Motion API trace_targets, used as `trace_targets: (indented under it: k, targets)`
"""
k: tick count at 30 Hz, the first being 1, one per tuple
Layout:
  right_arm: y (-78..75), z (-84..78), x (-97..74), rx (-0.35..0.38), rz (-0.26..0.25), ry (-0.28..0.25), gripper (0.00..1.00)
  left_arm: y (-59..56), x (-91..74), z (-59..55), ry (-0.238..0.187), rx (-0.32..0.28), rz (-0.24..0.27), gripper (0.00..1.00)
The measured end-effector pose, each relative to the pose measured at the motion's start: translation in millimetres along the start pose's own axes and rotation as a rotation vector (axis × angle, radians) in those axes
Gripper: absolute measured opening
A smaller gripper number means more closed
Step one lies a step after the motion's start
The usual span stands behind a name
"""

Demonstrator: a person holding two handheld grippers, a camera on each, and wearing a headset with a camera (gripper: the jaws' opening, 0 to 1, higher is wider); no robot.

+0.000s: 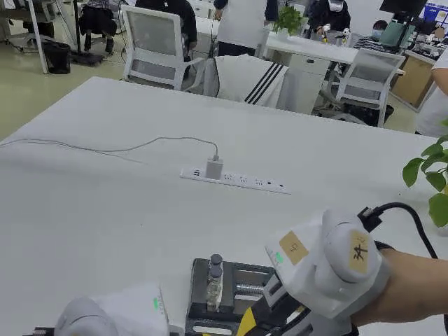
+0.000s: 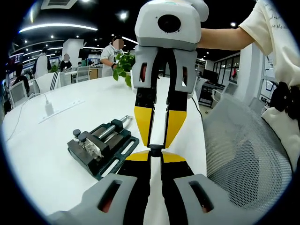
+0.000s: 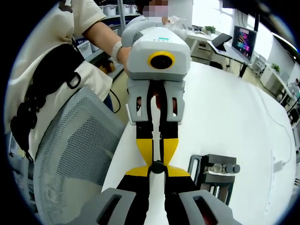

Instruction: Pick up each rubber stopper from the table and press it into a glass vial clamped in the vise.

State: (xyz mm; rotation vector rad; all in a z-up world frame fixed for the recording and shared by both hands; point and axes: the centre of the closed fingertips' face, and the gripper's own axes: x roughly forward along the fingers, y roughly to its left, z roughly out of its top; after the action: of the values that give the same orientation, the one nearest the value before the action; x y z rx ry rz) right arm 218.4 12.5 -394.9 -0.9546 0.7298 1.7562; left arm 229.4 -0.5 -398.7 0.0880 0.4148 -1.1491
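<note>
Left hand-held gripper [image 3: 157, 159] and right hand-held gripper [image 2: 155, 144] met tip to tip, jaws nearly together, both pinching one rubber stopper [image 3: 158, 167] at the desk's [image 1: 105, 210] near edge.

The desk [image 1: 105, 210] and power strip [image 1: 234, 180] are plain white. The vise [image 1: 245, 271] is dark grey, and its vials [image 1: 214, 288] are clear with dark stoppers [image 1: 215, 263]. The right hand-held gripper [image 2: 156, 146] and left hand-held gripper [image 3: 158, 161] have white bodies and black jaws tipped yellow. A white jacket [image 1: 248, 80] carries black stripes. The plant [image 1: 430, 178] is green.
</note>
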Motion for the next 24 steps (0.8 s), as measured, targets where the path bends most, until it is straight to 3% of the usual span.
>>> trace_targets:
  k: [6,14,20,24]
  targets:
    - [1.3,-1.5,-0.1,-0.002,0.009,0.009,0.06,-0.8,1.4,-0.1,-0.013,-0.023,-0.013,0.04]
    - [-3.5,-4.8,-2.3,0.007,0.006,0.017,0.06,3.8,5.4,4.1,-0.022,-0.012,0.0,0.06]
    - [-8.3,-8.3,1.4,-0.002,-0.006,0.034,0.06,12.1,5.6,3.2,-0.032,-0.016,0.04,0.17]
    - [-14.5,-14.1,2.7,0.005,-0.017,0.056,0.06,21.7,0.7,-1.3,-0.04,-0.03,0.098,0.3]
